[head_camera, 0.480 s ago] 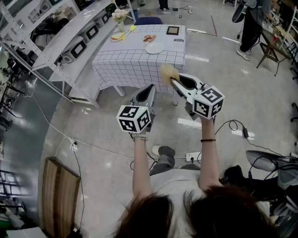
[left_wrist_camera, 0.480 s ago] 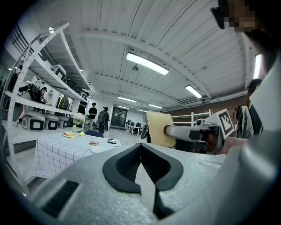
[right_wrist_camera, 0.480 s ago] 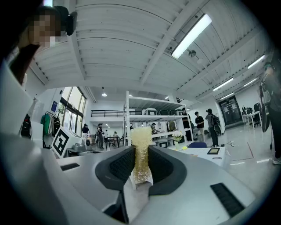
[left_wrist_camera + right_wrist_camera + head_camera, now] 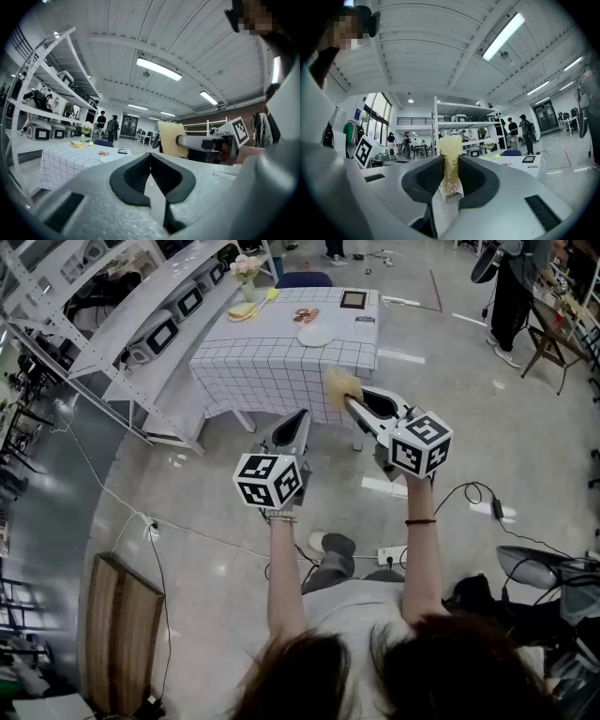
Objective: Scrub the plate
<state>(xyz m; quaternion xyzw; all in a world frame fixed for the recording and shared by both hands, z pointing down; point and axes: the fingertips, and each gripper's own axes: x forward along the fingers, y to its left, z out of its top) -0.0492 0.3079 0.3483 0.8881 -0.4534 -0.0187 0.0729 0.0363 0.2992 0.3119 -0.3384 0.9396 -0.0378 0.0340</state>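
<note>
Stands well short of the checked table (image 4: 281, 367), both arms raised toward it. Grips a yellow sponge (image 4: 451, 154) in the right gripper (image 4: 347, 401), jaws pressed on its lower part, fluffy end pointing at the table. Holds the left gripper (image 4: 302, 416) just beside, nearer the table's left side, jaws closed together on nothing. Sees the white plate (image 4: 314, 336) lying on the table's top, toward its right edge, well apart from both grippers.
</note>
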